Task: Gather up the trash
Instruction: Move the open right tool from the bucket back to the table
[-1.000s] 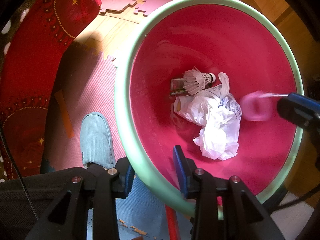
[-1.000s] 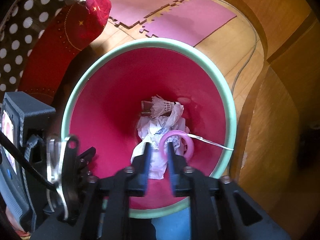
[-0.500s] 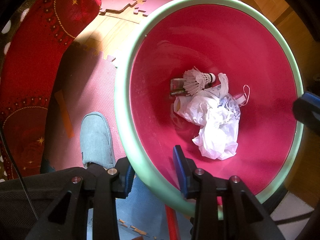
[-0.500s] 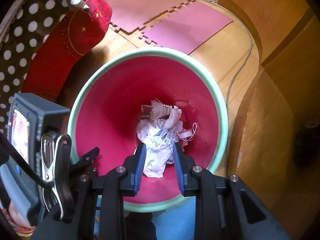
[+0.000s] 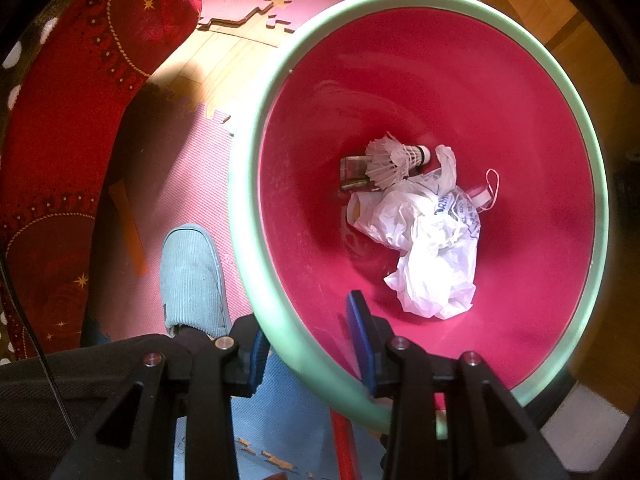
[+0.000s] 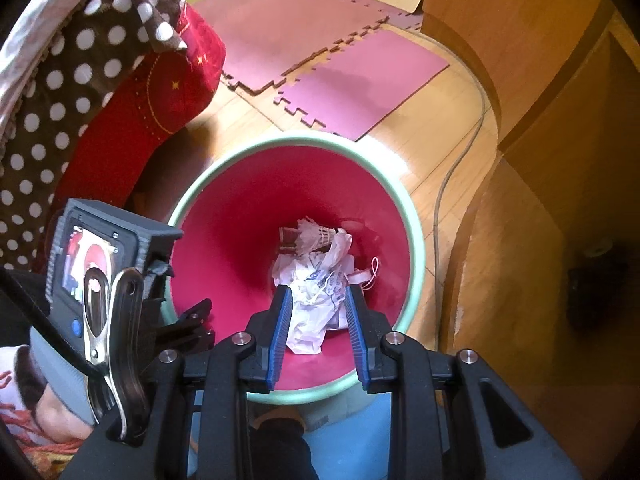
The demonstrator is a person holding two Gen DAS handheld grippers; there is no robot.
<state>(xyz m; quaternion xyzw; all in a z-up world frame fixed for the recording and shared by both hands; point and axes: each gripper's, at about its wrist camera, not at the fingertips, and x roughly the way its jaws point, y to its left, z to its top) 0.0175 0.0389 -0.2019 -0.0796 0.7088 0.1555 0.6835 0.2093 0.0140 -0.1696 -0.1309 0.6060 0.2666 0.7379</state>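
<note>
With the left gripper [image 5: 310,350] clenched on the pink, green-rimmed plastic bin's [image 5: 256,208] near rim, a slip could tip it, while the right gripper [image 6: 318,330] hangs released and empty above.

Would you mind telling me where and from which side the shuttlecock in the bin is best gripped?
Grip the shuttlecock at the narrow neck beside its cork head, coming straight down through the bin's open top. It lies on its side atop the trash, feathers splayed and fragile, with the white plastic bag close beside it.
</note>
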